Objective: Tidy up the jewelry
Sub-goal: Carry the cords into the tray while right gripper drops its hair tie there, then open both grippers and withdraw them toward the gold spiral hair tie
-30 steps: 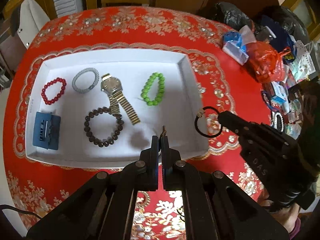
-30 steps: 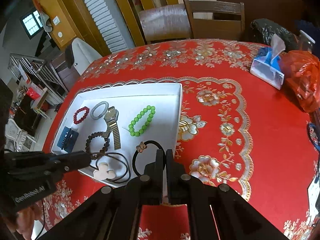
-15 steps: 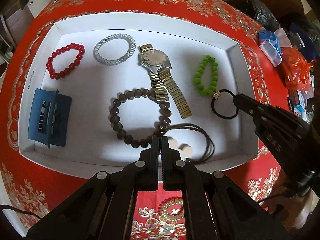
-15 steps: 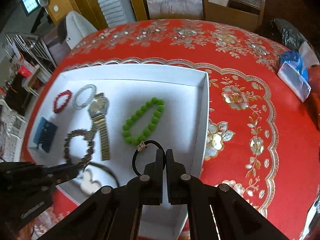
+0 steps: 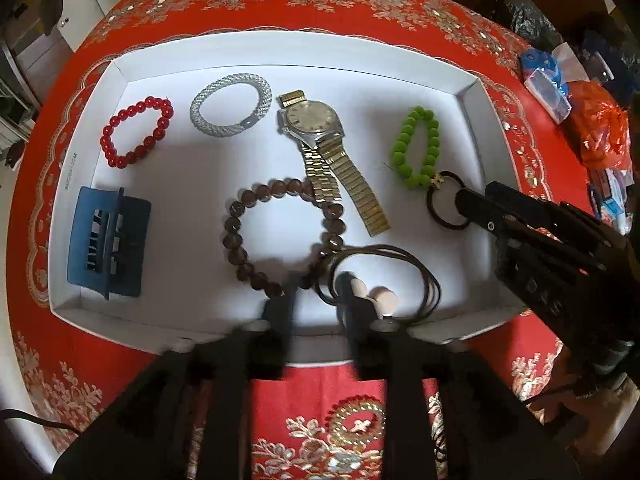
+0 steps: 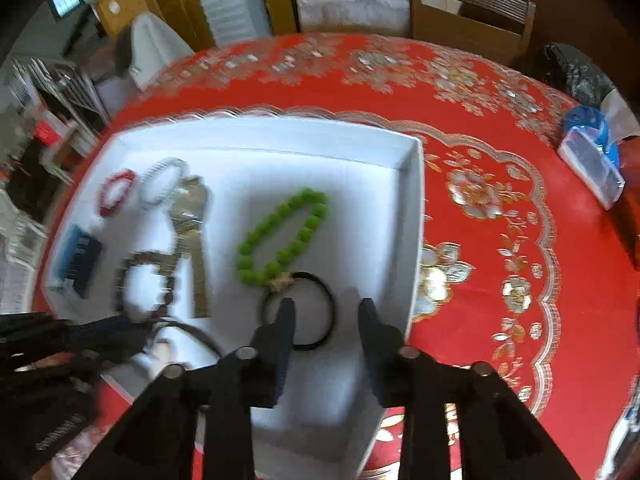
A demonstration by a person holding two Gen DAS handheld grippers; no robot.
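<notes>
White tray (image 5: 480, 128): two items newly deposited.
Left gripper (image 5: 316, 292) just spread, cord necklace (image 5: 400, 268) released; right gripper (image 6: 326, 312) just spread, black hair tie (image 6: 320, 292) lying beside green bracelet (image 6: 280, 236).

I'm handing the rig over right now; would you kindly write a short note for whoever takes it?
Left hand-held gripper: jaws just opened over the brown cord necklace, now lying in the white tray.
Right hand-held gripper: jaws just opened; black hair tie lies in the tray beside the green bead bracelet.
Done: both pieces delivered.
Left: withdraw both grippers; further pieces cannot be confirmed.
</notes>
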